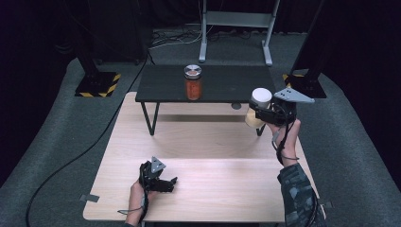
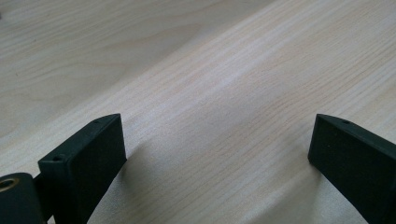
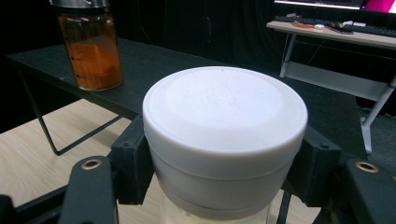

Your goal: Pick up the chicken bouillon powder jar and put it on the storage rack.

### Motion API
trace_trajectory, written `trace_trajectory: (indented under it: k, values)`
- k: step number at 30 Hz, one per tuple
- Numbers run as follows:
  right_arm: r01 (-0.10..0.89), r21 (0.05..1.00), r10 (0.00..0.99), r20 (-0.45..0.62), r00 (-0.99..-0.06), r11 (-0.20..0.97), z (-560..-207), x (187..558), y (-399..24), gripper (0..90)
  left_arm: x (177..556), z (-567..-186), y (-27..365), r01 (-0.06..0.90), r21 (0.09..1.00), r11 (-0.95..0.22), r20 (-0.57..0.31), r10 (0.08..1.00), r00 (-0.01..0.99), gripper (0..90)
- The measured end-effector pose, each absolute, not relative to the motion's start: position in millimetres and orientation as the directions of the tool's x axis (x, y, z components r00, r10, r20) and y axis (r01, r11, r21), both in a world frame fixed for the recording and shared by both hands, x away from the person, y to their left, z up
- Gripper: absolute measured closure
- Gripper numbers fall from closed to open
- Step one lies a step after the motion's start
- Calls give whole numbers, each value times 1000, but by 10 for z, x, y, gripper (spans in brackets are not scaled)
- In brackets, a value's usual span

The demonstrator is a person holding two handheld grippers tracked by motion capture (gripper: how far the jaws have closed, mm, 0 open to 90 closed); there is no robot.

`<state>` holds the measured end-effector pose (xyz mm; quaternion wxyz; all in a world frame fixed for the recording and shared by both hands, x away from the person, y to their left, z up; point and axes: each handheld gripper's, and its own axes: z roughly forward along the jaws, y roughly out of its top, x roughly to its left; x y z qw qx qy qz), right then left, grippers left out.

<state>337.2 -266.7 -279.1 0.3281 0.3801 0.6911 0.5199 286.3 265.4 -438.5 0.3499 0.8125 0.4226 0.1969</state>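
My right gripper (image 1: 259, 112) is shut on a jar with a white lid (image 1: 260, 97) (image 3: 224, 116), held in the air near the right end of a low black shelf (image 1: 161, 85). Its jaws clamp the jar just under the lid. A second jar of orange stuff (image 1: 193, 83) (image 3: 91, 49) with a metal lid stands upright on the shelf's middle. My left gripper (image 1: 171, 183) (image 2: 217, 154) lies low over the wooden table (image 1: 208, 170) near its front left, jaws wide open with bare wood between them.
The black shelf (image 3: 154, 70) stands on thin wire legs at the table's far edge. Beyond it are a metal stand (image 1: 236, 28) and dark posts on hazard-striped bases (image 1: 97, 84). A cable (image 1: 75, 156) trails over the grey floor at left.
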Motion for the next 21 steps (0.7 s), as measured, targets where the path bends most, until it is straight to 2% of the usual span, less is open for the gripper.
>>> trace_trajectory:
  k: [21]
  values:
    - [168, 970, 859, -65, -508, 173, -2654, 3418, -2623, 326, 2862, -4386, 2655, 547, 736, -399, 25, 824, 566, 35]
